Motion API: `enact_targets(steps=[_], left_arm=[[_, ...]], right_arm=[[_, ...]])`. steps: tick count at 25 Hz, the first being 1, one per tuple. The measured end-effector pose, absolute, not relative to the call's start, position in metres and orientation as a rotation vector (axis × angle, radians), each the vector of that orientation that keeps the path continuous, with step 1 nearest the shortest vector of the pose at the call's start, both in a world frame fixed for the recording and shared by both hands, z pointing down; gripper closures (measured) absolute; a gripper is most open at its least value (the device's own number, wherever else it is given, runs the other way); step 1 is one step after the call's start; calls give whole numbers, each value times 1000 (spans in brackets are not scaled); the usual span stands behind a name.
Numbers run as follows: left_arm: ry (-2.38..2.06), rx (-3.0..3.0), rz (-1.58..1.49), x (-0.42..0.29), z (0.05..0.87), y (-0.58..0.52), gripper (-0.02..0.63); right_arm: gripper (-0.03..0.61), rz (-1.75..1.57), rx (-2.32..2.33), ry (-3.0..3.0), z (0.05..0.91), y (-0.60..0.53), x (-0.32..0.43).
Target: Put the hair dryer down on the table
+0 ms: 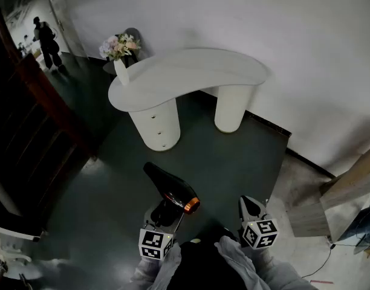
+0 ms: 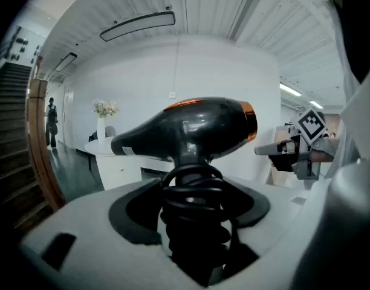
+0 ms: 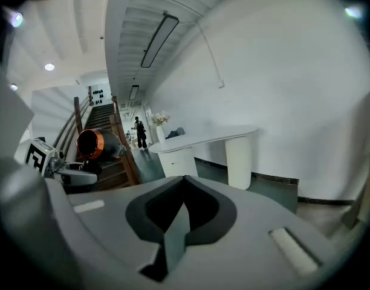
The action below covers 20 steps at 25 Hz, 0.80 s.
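Above the floor [image 1: 233, 156], the hair dryer [image 1: 171, 190] is clamped by the left gripper [image 1: 165, 210]; the right gripper [image 1: 249, 205] is closed.

A: Where's the hair dryer [image 1: 171, 189]?
B: Between the left gripper [image 1: 165, 213]'s jaws, left of the right gripper [image 1: 248, 205], well before the table [image 1: 191, 71].
A: On the table?
B: A vase of flowers [image 1: 120, 56], at its left end; staircase [image 1: 34, 119] farther left.

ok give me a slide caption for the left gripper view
Left gripper shut on the cord-wrapped handle of a glossy black hair dryer with an orange ring; curved white table beyond.
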State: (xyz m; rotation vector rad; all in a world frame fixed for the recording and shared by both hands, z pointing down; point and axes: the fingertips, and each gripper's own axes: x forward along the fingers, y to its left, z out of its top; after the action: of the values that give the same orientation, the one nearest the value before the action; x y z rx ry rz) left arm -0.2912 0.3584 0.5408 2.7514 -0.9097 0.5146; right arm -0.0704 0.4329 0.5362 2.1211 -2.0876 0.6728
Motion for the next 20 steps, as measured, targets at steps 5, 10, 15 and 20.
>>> enact_targets(steps=[5,10,15,20], left_arm=[[-908,2737,518,-305,540,382,321],[-905,2739,510,-316,542,399,321],[-920,2745,522,-318,540,404,321],[-934,2755,519,-310,535,399,321]], right_arm=[[571,678,2112,-2069,534,454,-82],[571,678,2102,-2078,537,469,-94],[571,651,2127,-2094,531,477,-93],[569,637,2181,-2076,528,484,-77]])
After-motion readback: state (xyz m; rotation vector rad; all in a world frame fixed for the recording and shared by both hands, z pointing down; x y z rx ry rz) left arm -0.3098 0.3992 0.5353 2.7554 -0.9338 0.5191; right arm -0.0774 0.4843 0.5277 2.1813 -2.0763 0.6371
